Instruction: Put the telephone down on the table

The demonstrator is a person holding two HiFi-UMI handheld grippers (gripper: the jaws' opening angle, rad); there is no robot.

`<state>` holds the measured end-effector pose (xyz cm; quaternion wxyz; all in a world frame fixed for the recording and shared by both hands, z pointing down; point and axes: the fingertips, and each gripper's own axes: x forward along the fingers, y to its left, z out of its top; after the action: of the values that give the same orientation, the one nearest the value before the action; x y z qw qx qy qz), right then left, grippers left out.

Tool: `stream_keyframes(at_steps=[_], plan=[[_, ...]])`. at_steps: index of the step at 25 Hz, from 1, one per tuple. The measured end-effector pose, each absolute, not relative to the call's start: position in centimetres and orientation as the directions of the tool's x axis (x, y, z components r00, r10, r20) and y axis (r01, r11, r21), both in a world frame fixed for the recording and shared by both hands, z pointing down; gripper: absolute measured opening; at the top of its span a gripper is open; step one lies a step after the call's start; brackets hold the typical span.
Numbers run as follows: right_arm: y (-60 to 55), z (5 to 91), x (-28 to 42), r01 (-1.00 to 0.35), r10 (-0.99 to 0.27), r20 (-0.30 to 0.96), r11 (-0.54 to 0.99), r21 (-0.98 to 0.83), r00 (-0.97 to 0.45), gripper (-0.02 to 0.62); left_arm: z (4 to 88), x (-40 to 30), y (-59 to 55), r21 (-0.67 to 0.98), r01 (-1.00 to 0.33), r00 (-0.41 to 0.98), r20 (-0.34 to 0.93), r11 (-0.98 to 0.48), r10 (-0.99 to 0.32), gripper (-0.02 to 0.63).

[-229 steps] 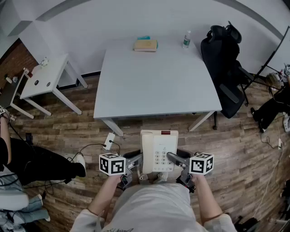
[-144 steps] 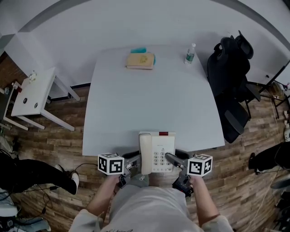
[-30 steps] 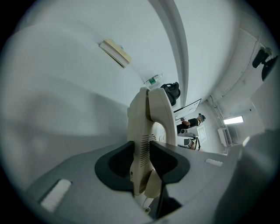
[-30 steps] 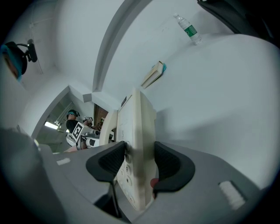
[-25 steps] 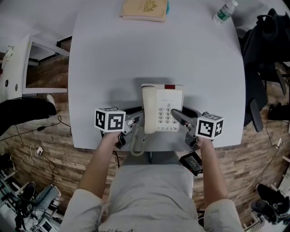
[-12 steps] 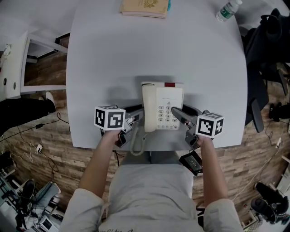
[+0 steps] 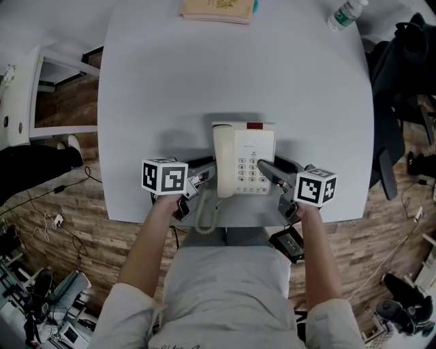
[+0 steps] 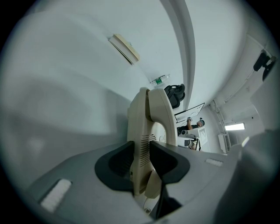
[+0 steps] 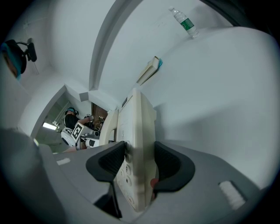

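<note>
A cream telephone (image 7: pixel 244 161), handset on its left side, lies flat at the front middle of the white table (image 7: pixel 170 88); I cannot tell whether it rests on the top. My left gripper (image 7: pixel 204 173) is shut on the telephone's left, handset edge, and my right gripper (image 7: pixel 268 170) is shut on its right edge. In the left gripper view the dark pads (image 8: pixel 120 164) pinch the ribbed side of the telephone (image 8: pixel 146 118). The right gripper view has the telephone (image 9: pixel 138 127) standing edge-on between the pads (image 9: pixel 168 168), keypad facing left.
A tan book (image 7: pixel 218 9) lies at the table's far edge and a water bottle (image 7: pixel 345 13) stands at the far right corner. A black office chair (image 7: pixel 402 75) is to the right, a small white side table (image 7: pixel 17 88) to the left. The coiled cord (image 7: pixel 206 217) hangs over the front edge.
Since the earliest frames the telephone has been carried from over the floor to the table's front. Over the last second it has barely moved.
</note>
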<state>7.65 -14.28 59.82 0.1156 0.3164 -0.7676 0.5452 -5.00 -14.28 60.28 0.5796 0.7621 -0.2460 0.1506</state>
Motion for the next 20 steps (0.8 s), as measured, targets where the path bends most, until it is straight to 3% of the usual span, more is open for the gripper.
stream_keyframes(at_steps=[20], plan=[[-14.26,60.64,7.81,-0.598,-0.365,0.512,0.182,-0.78,-0.778,0.222,60.8,-4.97,-14.05,0.811,-0.554,0.83,0.519,-0.189,-0.206,0.13]])
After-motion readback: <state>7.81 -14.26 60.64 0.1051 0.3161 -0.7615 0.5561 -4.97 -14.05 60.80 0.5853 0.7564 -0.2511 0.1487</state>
